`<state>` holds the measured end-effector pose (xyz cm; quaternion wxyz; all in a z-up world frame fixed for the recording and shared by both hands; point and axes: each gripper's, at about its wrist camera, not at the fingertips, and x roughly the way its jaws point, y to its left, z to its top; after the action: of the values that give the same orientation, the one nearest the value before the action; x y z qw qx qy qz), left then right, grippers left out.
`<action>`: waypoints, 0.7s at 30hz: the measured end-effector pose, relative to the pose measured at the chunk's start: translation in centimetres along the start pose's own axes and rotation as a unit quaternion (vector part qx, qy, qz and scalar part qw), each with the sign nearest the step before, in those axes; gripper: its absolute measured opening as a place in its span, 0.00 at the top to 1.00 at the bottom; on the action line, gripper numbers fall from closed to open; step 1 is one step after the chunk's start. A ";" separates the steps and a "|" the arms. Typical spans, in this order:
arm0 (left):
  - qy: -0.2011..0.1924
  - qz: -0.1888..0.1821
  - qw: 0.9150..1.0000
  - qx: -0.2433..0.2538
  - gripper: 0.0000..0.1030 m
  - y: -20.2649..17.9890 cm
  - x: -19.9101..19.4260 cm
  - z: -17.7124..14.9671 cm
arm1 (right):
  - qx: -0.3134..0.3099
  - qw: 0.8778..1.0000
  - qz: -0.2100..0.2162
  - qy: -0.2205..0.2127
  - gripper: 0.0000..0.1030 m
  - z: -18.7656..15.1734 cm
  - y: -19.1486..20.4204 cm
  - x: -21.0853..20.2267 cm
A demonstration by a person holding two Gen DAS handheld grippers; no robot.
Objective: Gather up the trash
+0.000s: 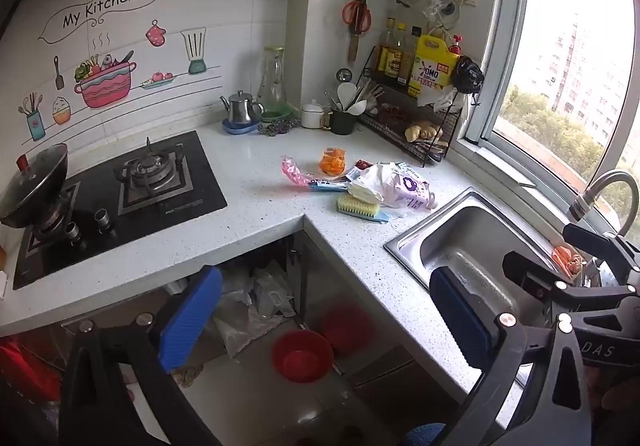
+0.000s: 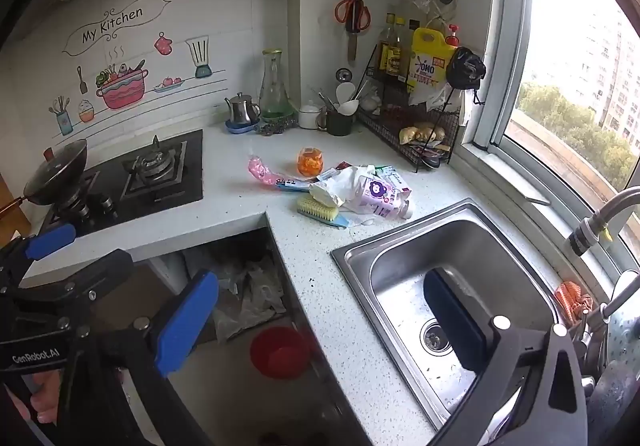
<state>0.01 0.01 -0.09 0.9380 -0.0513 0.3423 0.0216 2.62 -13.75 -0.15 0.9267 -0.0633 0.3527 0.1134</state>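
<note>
Trash lies in a loose heap on the white countertop [image 1: 248, 206] between stove and sink: a pink plastic wrapper [image 1: 294, 170] [image 2: 260, 170], a small orange cup [image 1: 333, 162] [image 2: 310, 162], a crumpled white bag [image 1: 368, 182], a purple-printed pouch [image 1: 408, 188] [image 2: 380, 196] and a flat blue packet [image 1: 328, 186]. A yellow-bristled scrub brush [image 1: 358, 208] [image 2: 318, 210] lies against the heap. My left gripper [image 1: 324, 276] [image 2: 98, 246] hangs open and holds nothing, well short of the heap. My right gripper [image 2: 320, 279] [image 1: 542, 248] is open too, above the sink's near edge.
A steel sink [image 2: 400, 242] with a faucet [image 2: 600, 222] sits right. A gas stove [image 1: 152, 174] with a lidded wok [image 1: 34, 182] is left. A wire rack [image 1: 416, 126] of bottles, a kettle [image 1: 240, 108] and a carafe line the back. Under the counter are bags and a red basin [image 1: 302, 354].
</note>
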 end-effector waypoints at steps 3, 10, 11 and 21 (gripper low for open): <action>-0.001 0.013 1.000 0.008 0.00 -1.0 -0.1 -0.4 | -0.001 1.000 -0.006 -0.006 0.00 0.0 0.2 -0.4; 0.015 -0.011 1.000 -0.012 0.00 0.4 0.4 -0.5 | 0.008 1.000 0.006 0.002 0.00 -0.2 0.0 -0.3; 0.014 -0.011 1.000 -0.012 0.00 0.4 0.4 -0.4 | 0.007 1.000 0.006 0.002 0.00 -0.2 0.0 -0.4; 0.019 -0.011 1.000 -0.007 0.00 0.4 0.2 -0.2 | -0.005 1.000 0.007 0.013 0.00 -0.2 0.2 0.0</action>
<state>-0.05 0.41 -0.41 0.9311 -0.0616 0.3593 0.0128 2.41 -13.59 -0.28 0.9211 -0.0668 0.3641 0.1204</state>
